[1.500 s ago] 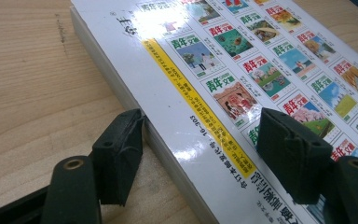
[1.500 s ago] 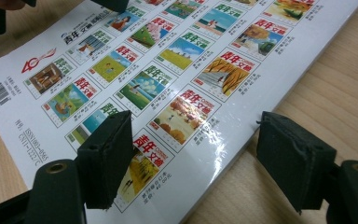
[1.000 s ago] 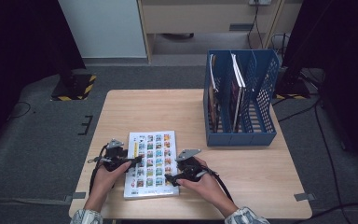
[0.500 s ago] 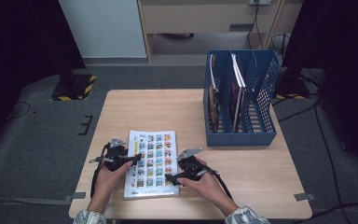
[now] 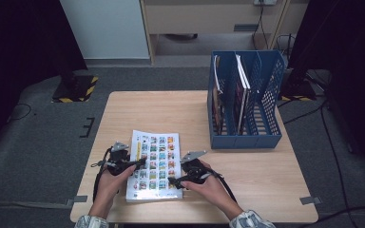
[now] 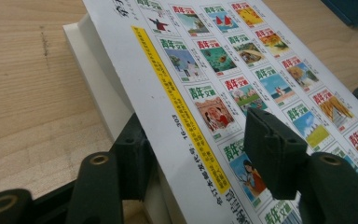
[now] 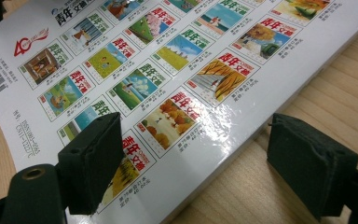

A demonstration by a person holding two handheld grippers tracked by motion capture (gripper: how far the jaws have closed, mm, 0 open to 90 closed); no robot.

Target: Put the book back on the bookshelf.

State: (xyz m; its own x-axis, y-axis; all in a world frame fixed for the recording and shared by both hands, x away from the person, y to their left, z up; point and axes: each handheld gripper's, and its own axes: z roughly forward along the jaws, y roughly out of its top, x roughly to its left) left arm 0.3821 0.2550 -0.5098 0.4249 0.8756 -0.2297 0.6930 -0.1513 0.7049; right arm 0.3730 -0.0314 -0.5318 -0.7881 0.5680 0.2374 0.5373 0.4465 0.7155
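Wooden bench [image 5: 171, 109] carrying picture book [image 5: 154, 166] lying flat near front edge; blue file rack [image 5: 246, 137] standing at right, holding books.

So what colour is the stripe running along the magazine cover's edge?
Yellow with dark print; the stripe on the magazine shows best in the left gripper view.

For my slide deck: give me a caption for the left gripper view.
Left hand-held gripper closing on the lifted cover of a magazine lying on a wooden table.
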